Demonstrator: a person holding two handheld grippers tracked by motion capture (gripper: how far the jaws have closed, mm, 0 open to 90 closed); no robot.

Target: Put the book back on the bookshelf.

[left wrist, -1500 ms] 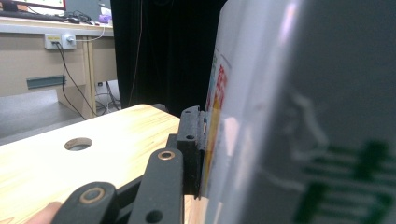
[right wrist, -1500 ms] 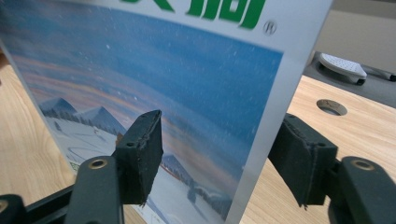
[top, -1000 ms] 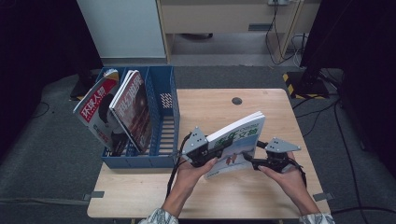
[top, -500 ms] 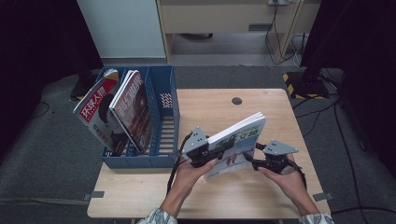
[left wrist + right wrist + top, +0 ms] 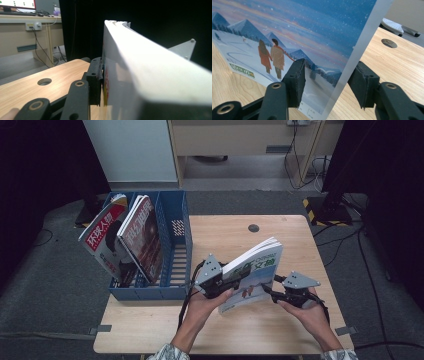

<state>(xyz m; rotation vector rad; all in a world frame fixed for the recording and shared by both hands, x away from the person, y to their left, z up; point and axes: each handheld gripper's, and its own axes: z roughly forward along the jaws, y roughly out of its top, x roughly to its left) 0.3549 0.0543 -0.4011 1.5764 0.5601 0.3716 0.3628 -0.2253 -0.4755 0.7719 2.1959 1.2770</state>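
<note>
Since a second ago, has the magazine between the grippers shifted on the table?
No. In the high view the magazine stands at the same spot relative to the table's round hole and the blue rack.

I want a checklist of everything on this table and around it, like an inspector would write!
Surface: wooden table, round hole near the far edge.
Job's things: magazine held tilted on edge between both grippers; blue rack at the table's left with two magazines leaning in it.
Clutter: nothing seen.
Grippers: left gripper has a pad against the magazine, its jaws just been opening; right gripper straddles the cover's edge, jaws just been closing, far pad apart from it.
Cables: on the floor at the back right.
Surroundings: grey floor, wooden cabinet, dark curtains.
</note>
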